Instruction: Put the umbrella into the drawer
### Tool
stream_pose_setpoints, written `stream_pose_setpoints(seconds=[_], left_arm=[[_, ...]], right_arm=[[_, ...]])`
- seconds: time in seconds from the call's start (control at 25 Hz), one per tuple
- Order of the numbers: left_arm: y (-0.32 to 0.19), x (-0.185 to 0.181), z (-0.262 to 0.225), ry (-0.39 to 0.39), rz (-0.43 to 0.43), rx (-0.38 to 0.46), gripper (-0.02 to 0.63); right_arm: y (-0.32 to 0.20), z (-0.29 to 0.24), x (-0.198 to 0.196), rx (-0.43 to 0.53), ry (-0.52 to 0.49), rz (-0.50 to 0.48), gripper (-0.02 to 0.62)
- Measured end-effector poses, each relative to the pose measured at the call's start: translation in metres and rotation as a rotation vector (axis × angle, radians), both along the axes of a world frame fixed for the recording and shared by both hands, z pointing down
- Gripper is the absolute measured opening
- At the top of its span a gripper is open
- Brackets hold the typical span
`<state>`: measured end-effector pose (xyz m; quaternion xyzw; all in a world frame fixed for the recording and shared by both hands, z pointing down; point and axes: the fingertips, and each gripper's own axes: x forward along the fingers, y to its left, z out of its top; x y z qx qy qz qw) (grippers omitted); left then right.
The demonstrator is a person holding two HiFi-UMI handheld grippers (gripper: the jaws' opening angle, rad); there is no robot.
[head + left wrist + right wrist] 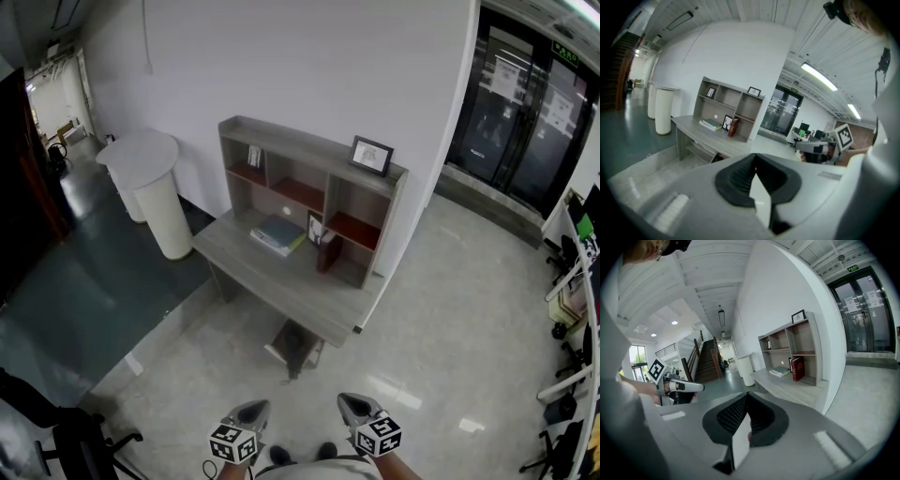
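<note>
Low in the head view, holding the left gripper (253, 409) and the right gripper (352, 403) side by side above a pair of shoes (279, 456), both aiming toward the grey desk (281, 277) against the white wall; making out a dark shape (298, 349) low under the desk's front edge, well apart from both grippers and too small for confirming as the umbrella. Over in the left gripper view, pressing the jaws fully together with nothing between them, facing the desk, its stacked books (711, 123) and a red book (733, 127). Across in the right gripper view, likewise holding the jaws completely closed on nothing, facing the same desk from the other side.
</note>
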<state>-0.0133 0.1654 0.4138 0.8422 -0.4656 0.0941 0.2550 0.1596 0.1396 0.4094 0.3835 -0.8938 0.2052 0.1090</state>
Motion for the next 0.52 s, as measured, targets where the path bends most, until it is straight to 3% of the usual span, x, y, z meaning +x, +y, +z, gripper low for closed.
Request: stream_pose_setpoints(seconds=[0.52], left_arm=[[-0.002,0.016,0.004,-0.004,0.003,-0.031,0.000]], right_arm=[[0.002,-0.005,0.013,0.007,-0.005,-0.008,0.005]])
